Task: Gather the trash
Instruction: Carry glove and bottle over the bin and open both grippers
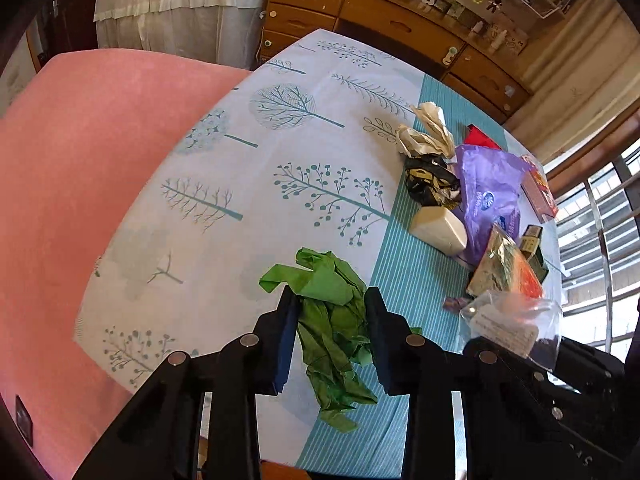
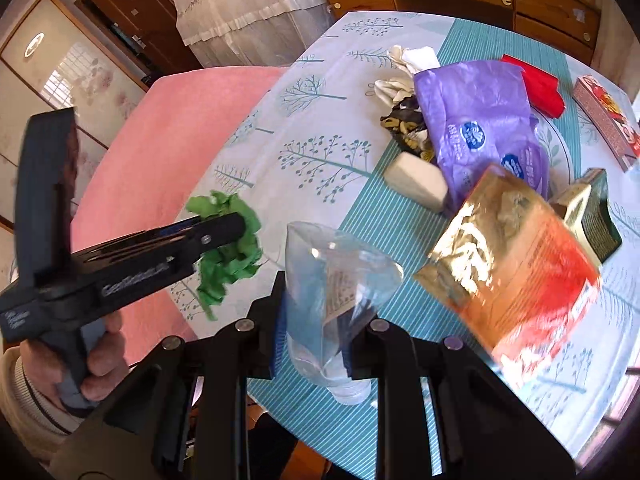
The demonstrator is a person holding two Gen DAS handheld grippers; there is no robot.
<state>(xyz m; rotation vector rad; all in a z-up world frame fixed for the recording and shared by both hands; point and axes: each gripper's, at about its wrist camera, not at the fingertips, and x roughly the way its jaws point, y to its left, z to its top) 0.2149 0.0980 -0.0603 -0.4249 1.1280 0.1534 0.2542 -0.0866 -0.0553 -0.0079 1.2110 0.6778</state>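
Right, table (image 1: 280, 184): a pale cloth printed with trees, a teal striped band running along its right part, pink cover alongside on the left.
Purple bag (image 2: 480, 120): lying crumpled on the striped band, in the thick of the trash pile.
Gold and red pouch (image 2: 516, 264): blurred, close to the right wrist camera, between the purple bag and the near table edge.
Left gripper (image 1: 332, 312): fingers pressed in on both sides of the green crumpled paper (image 1: 336, 320), which hangs between them above the cloth; a hand (image 2: 100, 356) holds its handle.
Right gripper (image 2: 316, 320): clamped on a clear plastic bottle (image 2: 336, 280), crushed, label showing, held over the striped band.
White block (image 1: 440, 228): resting on the stripes, just beside the purple bag.
Black and gold wrapper (image 1: 430, 180): touching the purple bag, with white crumpled paper (image 1: 428, 132) behind it.
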